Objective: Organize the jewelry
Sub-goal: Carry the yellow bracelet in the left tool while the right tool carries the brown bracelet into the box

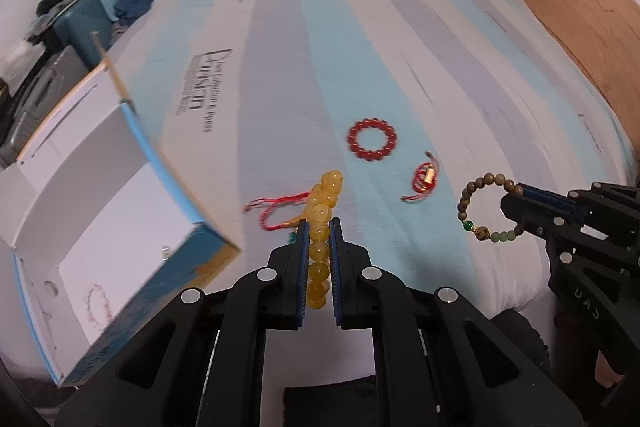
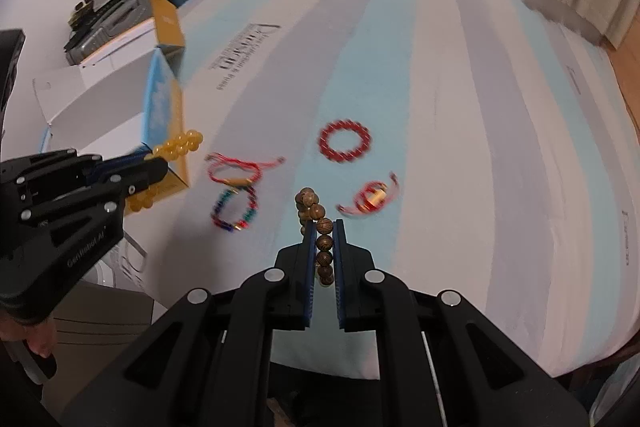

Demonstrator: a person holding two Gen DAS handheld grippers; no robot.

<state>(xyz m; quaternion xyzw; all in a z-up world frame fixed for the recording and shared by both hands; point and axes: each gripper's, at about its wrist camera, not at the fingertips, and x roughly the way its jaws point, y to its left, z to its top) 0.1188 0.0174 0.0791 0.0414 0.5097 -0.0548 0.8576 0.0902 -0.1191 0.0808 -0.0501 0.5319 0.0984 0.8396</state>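
Pinching the yellow round-bead bracelet [image 1: 320, 227], the left hand-held gripper [image 1: 319, 227] nears the open white box [image 1: 60, 187]. The right hand-held gripper [image 2: 323, 227] clamps the brown wooden-bead bracelet [image 2: 316, 223]. Either loop could slip out, since only few beads are caught.

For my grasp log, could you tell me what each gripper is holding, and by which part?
Left gripper: yellow bead bracelet, clamped across one side of its loop. Right gripper: brown wooden bead bracelet, likewise by one side.
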